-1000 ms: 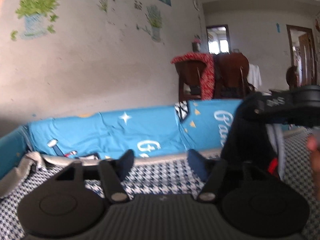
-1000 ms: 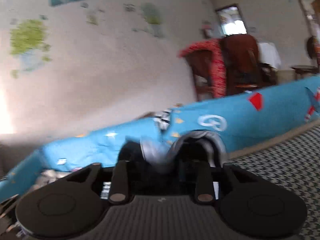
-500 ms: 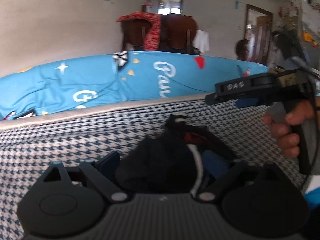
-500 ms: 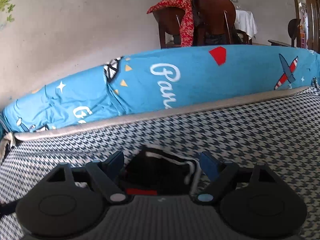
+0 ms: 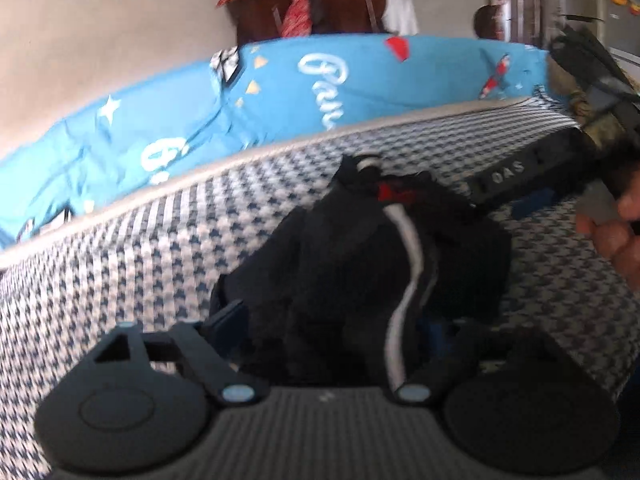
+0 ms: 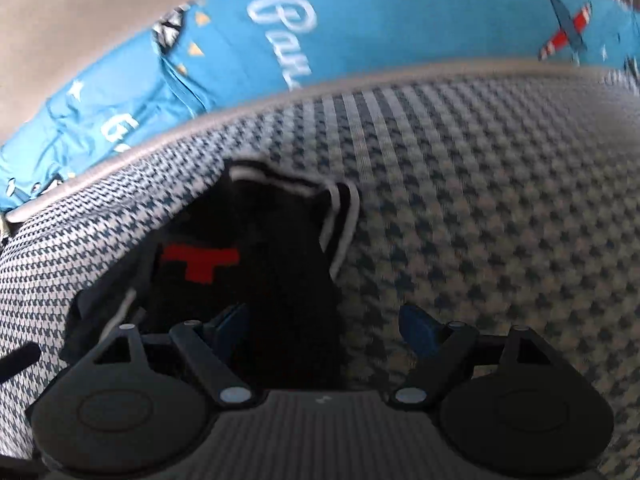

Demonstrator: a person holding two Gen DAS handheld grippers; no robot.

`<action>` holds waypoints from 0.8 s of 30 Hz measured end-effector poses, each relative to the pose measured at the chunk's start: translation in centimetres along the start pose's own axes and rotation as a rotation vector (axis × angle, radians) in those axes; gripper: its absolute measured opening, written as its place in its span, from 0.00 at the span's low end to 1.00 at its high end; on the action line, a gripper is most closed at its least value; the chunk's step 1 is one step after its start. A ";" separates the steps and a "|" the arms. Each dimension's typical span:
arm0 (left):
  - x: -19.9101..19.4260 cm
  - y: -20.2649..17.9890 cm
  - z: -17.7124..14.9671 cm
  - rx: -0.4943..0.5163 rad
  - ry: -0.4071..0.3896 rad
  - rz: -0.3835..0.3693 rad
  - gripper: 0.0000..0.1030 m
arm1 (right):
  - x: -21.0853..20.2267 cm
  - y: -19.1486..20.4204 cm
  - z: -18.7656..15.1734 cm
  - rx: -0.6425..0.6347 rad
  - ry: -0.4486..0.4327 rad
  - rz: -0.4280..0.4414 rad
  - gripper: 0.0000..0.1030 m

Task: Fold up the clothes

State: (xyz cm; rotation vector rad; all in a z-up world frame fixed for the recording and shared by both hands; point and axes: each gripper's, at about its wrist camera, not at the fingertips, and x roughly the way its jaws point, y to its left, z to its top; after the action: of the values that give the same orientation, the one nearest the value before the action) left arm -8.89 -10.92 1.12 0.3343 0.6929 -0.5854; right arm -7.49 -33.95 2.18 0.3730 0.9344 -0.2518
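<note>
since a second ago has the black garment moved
Yes. The black garment came down from hanging against the blue bedding onto the checked cover.

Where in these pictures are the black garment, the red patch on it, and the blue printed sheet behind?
black garment [image 5: 340, 264]: left wrist view, on its crumpled middle.
red patch [image 6: 198, 262]: right wrist view, on the patch's centre.
blue printed sheet [image 6: 360, 32]: right wrist view, on plain blue beside the white lettering.

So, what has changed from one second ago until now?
Both claws tipped down from the wall to the black garment, crumpled on the checked bed. Right claw opened and let it go; left claw straddles it, closing. Blue blanket unchanged.
</note>
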 end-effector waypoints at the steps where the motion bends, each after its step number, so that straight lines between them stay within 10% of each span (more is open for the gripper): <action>1: 0.3 0.1 -0.1 0.003 0.007 0.009 0.69 | 0.5 -0.2 -0.1 0.020 0.020 0.005 0.81; 10: -0.2 3.5 1.3 -0.079 -0.054 0.139 0.39 | 0.6 -0.6 0.1 0.125 -0.004 0.123 0.15; 19: -0.6 10.9 4.2 -0.264 -0.144 0.464 0.42 | -5.7 -0.3 2.1 0.124 -0.443 0.118 0.13; 24: 0.8 13.7 4.0 -0.415 -0.053 0.470 0.74 | -5.5 -0.9 2.7 0.164 -0.479 -0.053 0.21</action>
State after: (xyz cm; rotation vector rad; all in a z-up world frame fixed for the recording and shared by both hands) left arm 1.89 -2.36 4.84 0.0852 0.6389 0.0017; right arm -9.02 -35.64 7.98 0.4153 0.4537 -0.4464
